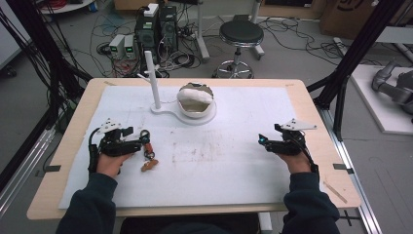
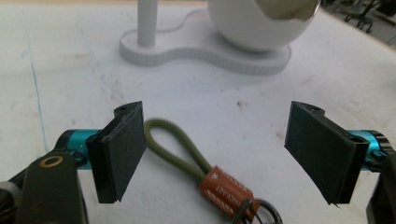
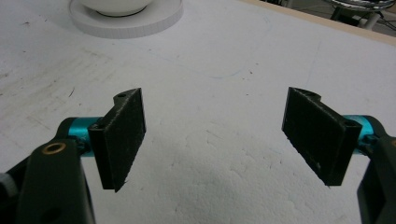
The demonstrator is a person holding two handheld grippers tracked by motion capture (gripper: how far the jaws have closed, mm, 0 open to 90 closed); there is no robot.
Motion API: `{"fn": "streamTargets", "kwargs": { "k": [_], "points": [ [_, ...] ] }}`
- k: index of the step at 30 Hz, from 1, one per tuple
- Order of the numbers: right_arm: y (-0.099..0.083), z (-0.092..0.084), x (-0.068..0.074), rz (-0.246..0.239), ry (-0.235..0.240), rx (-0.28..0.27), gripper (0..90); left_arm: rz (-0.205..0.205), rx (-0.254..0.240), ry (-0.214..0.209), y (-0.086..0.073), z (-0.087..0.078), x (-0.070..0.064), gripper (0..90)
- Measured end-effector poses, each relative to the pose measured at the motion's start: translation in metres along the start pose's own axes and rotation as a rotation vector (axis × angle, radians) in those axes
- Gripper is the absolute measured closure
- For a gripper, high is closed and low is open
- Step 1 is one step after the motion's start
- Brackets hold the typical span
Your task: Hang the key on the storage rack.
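Keychain (image 2: 205,175): olive cord loop, brown tag, metal ring; lies flat on the white table cover (image 1: 234,161), between the wide-open jaws of my left gripper (image 2: 224,149), touching neither pad. Step, as I judge it: lining up for pickup. Next move calls for closing squarely on the cord loop. My right gripper (image 3: 215,135): open, empty, well apart. White stand (image 1: 187,109): beyond.

In the left gripper view the keychain (image 2: 219,184) runs off the bottom edge, its metal ring (image 2: 261,212) half cut; the white stand (image 2: 205,49) loses its post and bowl top at the upper edge
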State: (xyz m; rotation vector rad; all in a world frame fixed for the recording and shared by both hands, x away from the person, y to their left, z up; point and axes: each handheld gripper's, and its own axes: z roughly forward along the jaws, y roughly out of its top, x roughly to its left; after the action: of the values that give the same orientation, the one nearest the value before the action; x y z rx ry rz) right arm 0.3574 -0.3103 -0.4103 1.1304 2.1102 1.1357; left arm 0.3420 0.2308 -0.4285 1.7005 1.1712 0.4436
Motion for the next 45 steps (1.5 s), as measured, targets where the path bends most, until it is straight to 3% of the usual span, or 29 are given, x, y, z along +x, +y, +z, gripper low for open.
{"fn": "streamTargets", "kwargs": {
  "k": [4,7,13,16,17,20,21,25,28,29,30,31,32,33,35,37,40,42,44,45],
  "points": [
    [0.000,0.001,0.000,-0.005,0.011,0.002,21.9,-0.008,0.087,0.054,-0.005,0.005,-0.007,22.8],
    [-0.001,0.003,-0.002,0.002,0.010,0.005,21.9,-0.010,0.133,0.057,-0.008,0.009,-0.012,33.0],
    [-0.001,0.004,-0.002,0.004,0.010,0.009,22.2,-0.014,0.201,0.087,-0.013,0.016,-0.015,40.5],
    [0.000,0.005,-0.002,-0.005,0.009,0.008,22.8,0.021,0.231,0.083,-0.015,0.021,-0.020,46.2],
    [0.000,0.005,-0.002,-0.008,0.009,0.009,22.8,0.056,0.244,0.112,-0.014,0.023,-0.024,45.9],
    [0.000,0.004,0.000,-0.003,0.009,0.015,22.9,0.111,0.260,0.135,-0.013,0.025,-0.027,50.1],
    [0.000,0.004,0.000,0.000,0.008,0.014,22.9,0.122,0.262,0.134,-0.013,0.025,-0.027,54.7],
    [0.000,0.004,0.000,-0.006,0.009,0.011,22.9,0.135,0.262,0.116,-0.012,0.026,-0.024,57.3],
    [0.000,0.004,0.000,-0.002,0.012,0.012,22.9,0.139,0.240,0.062,-0.011,0.026,-0.020,61.2],
    [0.000,0.004,0.000,-0.004,0.011,0.012,23.0,0.150,0.209,0.014,-0.011,0.026,-0.019,68.4],
    [0.000,0.004,0.000,-0.007,0.011,0.013,22.9,0.189,0.199,-0.001,-0.011,0.027,-0.019,72.3],
    [0.000,0.004,0.000,-0.007,0.012,0.013,22.9,0.230,0.193,-0.005,-0.012,0.029,-0.021,72.7],
    [0.000,0.004,0.000,-0.003,0.013,0.014,23.0,0.243,0.194,0.004,-0.012,0.030,-0.022,72.1],
    [0.000,0.004,0.000,-0.004,0.015,0.013,23.0,0.224,0.191,0.013,-0.012,0.030,-0.022,69.7],
    [-0.001,0.004,-0.001,-0.006,0.010,0.013,23.1,0.160,0.172,0.040,-0.010,0.029,-0.022,53.3],
    [-0.001,0.004,-0.002,-0.007,0.012,0.013,23.2,0.112,0.149,0.072,-0.007,0.025,-0.023,46.7],
    [-0.001,0.004,-0.001,-0.003,0.013,0.017,23.2,0.094,0.163,0.106,-0.008,0.024,-0.026,44.8],
    [-0.001,0.004,-0.001,-0.009,0.013,0.017,23.2,0.098,0.214,0.109,-0.012,0.031,-0.030,44.8],
    [-0.001,0.004,-0.001,-0.008,0.014,0.019,23.2,0.159,0.241,0.143,-0.014,0.035,-0.036,44.2],
    [-0.001,0.004,-0.001,-0.005,0.014,0.020,23.2,0.164,0.245,0.153,-0.014,0.036,-0.037,45.2]
  ]
}}
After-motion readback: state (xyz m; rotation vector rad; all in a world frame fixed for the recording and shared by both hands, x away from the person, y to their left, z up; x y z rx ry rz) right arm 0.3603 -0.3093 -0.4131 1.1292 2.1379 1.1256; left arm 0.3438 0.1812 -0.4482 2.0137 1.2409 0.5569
